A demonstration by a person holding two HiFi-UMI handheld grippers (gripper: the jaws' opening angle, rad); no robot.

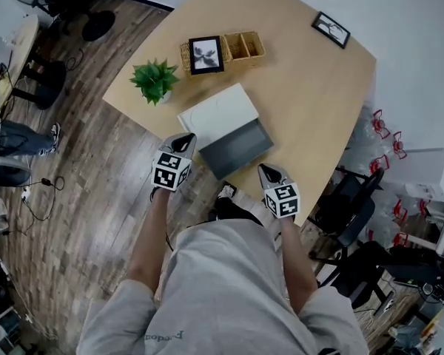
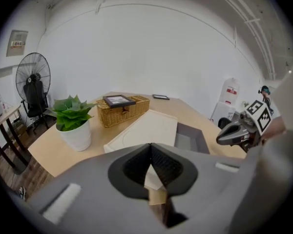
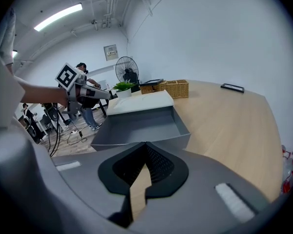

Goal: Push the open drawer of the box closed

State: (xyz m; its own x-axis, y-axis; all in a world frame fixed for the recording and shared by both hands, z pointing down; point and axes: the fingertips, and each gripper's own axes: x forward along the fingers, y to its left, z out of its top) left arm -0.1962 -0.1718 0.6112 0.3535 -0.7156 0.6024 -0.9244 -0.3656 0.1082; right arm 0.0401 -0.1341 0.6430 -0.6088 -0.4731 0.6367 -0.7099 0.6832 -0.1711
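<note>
A flat white box [image 1: 218, 111] lies on the wooden table [image 1: 311, 102], and its grey drawer [image 1: 237, 148] is pulled out toward me, empty. My left gripper [image 1: 183, 142] hovers shut at the drawer's left front corner. My right gripper [image 1: 269, 173] is shut too, just off the drawer's right front corner near the table edge. In the left gripper view the box [image 2: 146, 126] and drawer [image 2: 190, 138] lie ahead, with the right gripper [image 2: 230, 135] beyond. In the right gripper view the drawer [image 3: 136, 126] sits straight ahead of the shut jaws, and the left gripper [image 3: 98, 94] is at left.
A potted plant [image 1: 155, 80] stands left of the box. Behind it sits a wicker basket [image 1: 244, 46] with a picture frame [image 1: 206, 54] on it. Another frame [image 1: 331, 29] lies at the far right. Office chairs [image 1: 355, 205] stand right of the table.
</note>
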